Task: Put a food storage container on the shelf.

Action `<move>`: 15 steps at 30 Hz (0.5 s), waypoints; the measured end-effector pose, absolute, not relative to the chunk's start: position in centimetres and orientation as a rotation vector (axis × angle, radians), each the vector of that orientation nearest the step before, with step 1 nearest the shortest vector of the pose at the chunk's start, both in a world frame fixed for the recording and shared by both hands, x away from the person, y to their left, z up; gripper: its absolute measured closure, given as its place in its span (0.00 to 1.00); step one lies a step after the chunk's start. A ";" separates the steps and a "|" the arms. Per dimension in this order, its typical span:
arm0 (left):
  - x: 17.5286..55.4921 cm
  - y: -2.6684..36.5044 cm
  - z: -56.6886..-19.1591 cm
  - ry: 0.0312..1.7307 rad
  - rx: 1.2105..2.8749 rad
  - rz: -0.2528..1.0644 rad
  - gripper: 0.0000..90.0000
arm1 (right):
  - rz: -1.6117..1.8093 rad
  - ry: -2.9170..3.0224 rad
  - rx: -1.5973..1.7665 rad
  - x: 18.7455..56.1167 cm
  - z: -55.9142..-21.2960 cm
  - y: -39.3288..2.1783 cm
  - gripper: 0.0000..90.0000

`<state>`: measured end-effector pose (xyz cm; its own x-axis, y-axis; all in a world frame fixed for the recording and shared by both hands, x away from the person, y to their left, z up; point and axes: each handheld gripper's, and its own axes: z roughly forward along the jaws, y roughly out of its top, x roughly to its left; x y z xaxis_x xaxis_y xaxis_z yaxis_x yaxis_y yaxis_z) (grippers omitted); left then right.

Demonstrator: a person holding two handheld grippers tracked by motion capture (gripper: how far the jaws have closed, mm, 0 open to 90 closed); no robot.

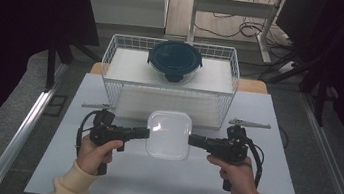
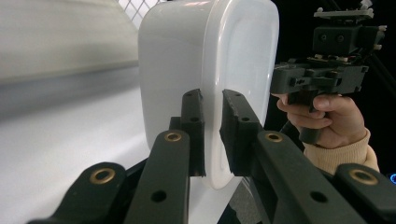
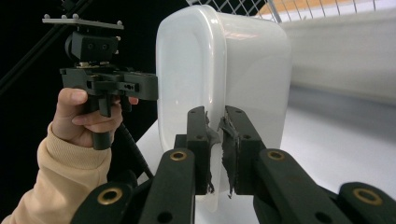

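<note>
Seen from the high view: I held the white plastic container point(image 1: 168, 134) between my two grippers, on the near side of the white wire basket point(image 1: 115, 52) and just in front of its front wall. My left gripper point(image 1: 146, 133) was clamped on the container's left rim, and my right gripper point(image 1: 190, 140) was clamped on its right rim, the two facing each other across it.

Left gripper view: my jaws stood narrow, their pads pressed on either side of the container's rim; the container point(image 2: 205, 70) rose on edge from them, with my other hand point(image 2: 327, 116) beyond it.

Right gripper view: my jaws were likewise narrow and pinched on the rim of the container point(image 3: 224, 70), the pad lining frayed.

Inside the basket, behind the container, sat a round glass bowl with a dark blue lid point(image 1: 175, 59). Basket and container were over the grey table top point(image 1: 114, 175).
</note>
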<state>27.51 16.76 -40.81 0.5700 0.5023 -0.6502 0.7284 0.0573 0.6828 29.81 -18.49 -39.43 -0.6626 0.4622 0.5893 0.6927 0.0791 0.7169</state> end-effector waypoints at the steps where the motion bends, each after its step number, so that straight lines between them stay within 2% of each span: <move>1: 27.6 16.8 -40.7 1.063 1.592 -0.234 0.89 | -1.623 -2.153 -1.165 29.9 -39.0 -18.4 0.90; 15: 28.3 17.4 -37.8 1.039 1.582 -0.193 0.89 | -1.663 -2.191 -1.133 30.8 -36.0 -17.7 0.90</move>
<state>28.32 17.38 -37.80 0.5909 0.5063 -0.6281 0.6979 0.0698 0.7128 30.78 -17.66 -35.95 -0.6982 0.4644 0.5449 0.6497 0.0911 0.7547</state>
